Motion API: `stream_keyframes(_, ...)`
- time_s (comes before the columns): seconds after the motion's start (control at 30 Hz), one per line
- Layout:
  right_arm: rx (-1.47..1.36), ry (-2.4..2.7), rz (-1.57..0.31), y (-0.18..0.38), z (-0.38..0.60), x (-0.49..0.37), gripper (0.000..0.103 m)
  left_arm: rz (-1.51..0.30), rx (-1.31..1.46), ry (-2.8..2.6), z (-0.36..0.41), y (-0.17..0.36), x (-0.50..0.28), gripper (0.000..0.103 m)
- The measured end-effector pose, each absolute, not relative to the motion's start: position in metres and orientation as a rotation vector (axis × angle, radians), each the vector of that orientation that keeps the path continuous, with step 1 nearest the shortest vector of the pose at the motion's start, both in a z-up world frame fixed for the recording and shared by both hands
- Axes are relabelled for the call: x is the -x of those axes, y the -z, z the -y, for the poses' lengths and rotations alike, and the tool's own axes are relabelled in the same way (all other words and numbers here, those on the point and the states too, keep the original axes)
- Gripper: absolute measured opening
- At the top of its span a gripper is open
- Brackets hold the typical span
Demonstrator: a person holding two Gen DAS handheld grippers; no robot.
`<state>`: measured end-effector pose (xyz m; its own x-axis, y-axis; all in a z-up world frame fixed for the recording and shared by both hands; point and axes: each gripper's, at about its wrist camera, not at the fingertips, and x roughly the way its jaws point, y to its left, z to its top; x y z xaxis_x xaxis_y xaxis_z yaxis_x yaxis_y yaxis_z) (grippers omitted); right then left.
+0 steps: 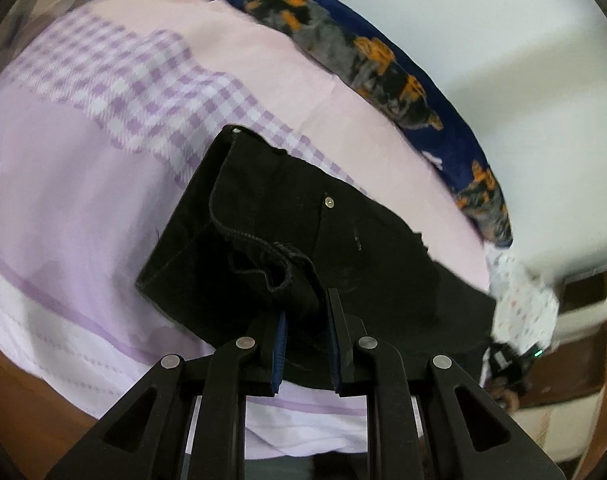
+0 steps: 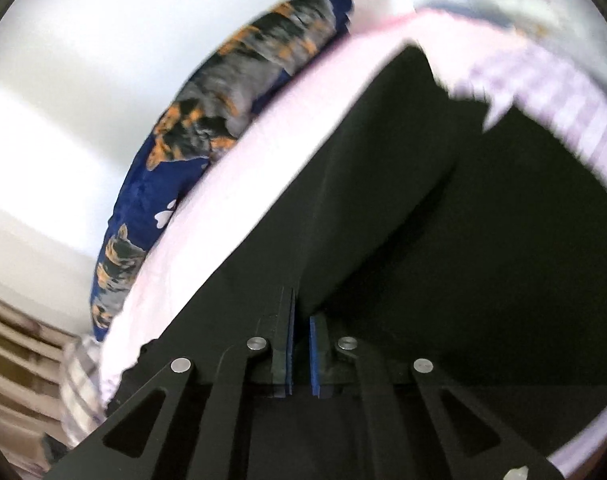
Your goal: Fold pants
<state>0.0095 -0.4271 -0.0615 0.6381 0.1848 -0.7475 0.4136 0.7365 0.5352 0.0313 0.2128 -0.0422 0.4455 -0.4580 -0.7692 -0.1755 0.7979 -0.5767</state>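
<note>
Black pants (image 1: 303, 240) lie on a bed with a pink and lilac checked sheet (image 1: 103, 120). In the left wrist view the waistband end with a metal rivet (image 1: 328, 202) is folded over, and my left gripper (image 1: 305, 312) is shut on a bunched hem edge of the pants. In the right wrist view the pants (image 2: 483, 240) fill the lower right, with a raised fold running up from my right gripper (image 2: 302, 316), which is shut on that fold. The view is blurred by motion.
A navy blanket with orange and grey dog prints (image 1: 383, 64) lies along the far side of the bed against a white wall (image 1: 503, 40); it also shows in the right wrist view (image 2: 183, 140). A white spotted cloth (image 1: 519, 304) hangs at the bed's right end. Wooden furniture (image 1: 583, 340) stands beside it.
</note>
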Motion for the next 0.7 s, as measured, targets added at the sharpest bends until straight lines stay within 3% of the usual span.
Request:
stream_keyframes(0.17, -0.694, 0.159, -0.849, 0.033, 0.419, 0.019, 0.004, -1.101, 0.554, 0.250, -0.213, 0.028, -0.038, 0.018)
stream_keyframes(0.43, -0.677, 0.187, -0.865, 0.029, 0.404, 0.052, 0.003, -0.900, 0.408, 0.359, -0.214, -0.025, -0.039, 0.018)
stream_keyframes(0.7, -0.741, 0.204, -0.961, 0.064, 0.396, 0.079, 0.003, -1.134, 0.347, 0.262, -0.228, 0.051, -0.036, 0.018)
